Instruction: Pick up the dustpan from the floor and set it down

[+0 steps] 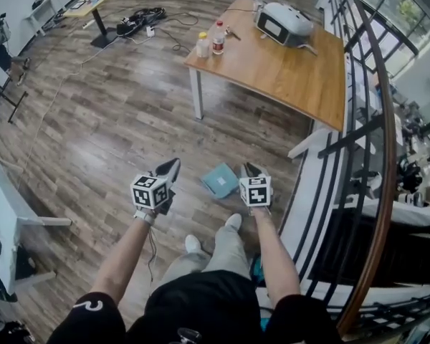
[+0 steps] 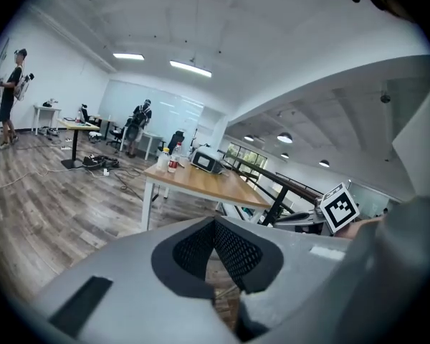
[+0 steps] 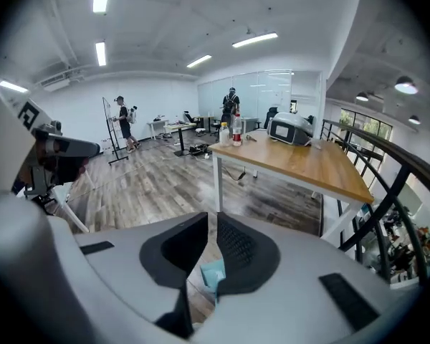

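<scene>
A teal dustpan point(image 1: 220, 180) lies flat on the wooden floor just ahead of my feet. It is not in either gripper. In the head view my right gripper point(image 1: 249, 169) hangs above the floor just right of the dustpan, and my left gripper point(image 1: 173, 165) hangs to its left. In the right gripper view the jaws point(image 3: 213, 217) stand almost together with nothing between the pads. A bit of the dustpan point(image 3: 213, 274) shows far below through the slit. In the left gripper view the left gripper point(image 2: 215, 224) has its pads meeting, empty.
A wooden table point(image 1: 287, 70) with white legs stands ahead, bearing two bottles point(image 1: 209, 43) and a white device point(image 1: 287, 24). A black railing point(image 1: 376, 120) runs along the right. Cables point(image 1: 140, 21) lie on the far floor. People stand far off at the back point(image 3: 122, 124).
</scene>
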{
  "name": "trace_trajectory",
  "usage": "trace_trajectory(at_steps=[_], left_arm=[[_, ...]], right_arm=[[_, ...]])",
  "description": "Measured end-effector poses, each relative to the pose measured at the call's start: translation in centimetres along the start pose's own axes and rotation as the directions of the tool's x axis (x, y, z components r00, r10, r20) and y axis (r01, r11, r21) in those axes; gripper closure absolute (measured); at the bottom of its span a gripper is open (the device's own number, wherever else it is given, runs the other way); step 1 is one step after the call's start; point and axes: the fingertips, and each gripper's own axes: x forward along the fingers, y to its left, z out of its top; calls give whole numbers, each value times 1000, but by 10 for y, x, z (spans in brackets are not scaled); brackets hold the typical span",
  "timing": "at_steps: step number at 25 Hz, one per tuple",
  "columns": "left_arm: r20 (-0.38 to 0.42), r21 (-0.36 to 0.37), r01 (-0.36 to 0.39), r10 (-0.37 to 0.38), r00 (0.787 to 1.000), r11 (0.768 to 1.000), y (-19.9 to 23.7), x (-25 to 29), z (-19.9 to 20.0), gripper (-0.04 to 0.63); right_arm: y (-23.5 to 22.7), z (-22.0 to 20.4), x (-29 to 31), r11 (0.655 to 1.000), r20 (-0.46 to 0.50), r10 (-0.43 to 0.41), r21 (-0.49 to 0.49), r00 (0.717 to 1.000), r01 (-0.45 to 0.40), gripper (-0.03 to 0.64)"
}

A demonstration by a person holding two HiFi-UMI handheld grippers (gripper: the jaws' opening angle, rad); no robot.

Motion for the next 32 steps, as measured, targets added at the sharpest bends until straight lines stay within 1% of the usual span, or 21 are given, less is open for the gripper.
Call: trace_trajectory(at_steps=[5,8,11,17,20,23,26,30,32], left_arm=[[51,28,8,-9,999,1000,2,-29,40,597],[92,38,14,-17,996,999,-1,-44,66,597],[125,63,15,-23,992,998,-3,-57,87,597],[167,87,36,-51,985,996,-15,-80,114,597],[188,81,56,-70,980,995,-23,-87,116,597],[188,112,48,-69,980,993,-22,-94,115,597],[198,112,48,-70,978,993,-24,-105,117,597],[204,132,35,-62,977,991,-24,-117,116,597],[212,113,44,-68,975,993,-28,-120,116,597]], right_arm=[[17,43,-26,1000,60,-8,-2,998,8,617],[29,71,-43,1000,116,3,-4,993,-3,620],[44,95,-58,1000,169,22,-9,985,-21,620],[67,137,-94,999,267,42,-35,963,-34,620],[72,144,-105,998,292,49,-51,955,-36,620],[76,148,-112,997,303,54,-62,951,-37,620],[81,148,-120,997,313,56,-71,948,-36,620],[86,145,-128,997,319,55,-70,946,-34,620],[88,144,-131,997,323,57,-70,945,-36,620]])
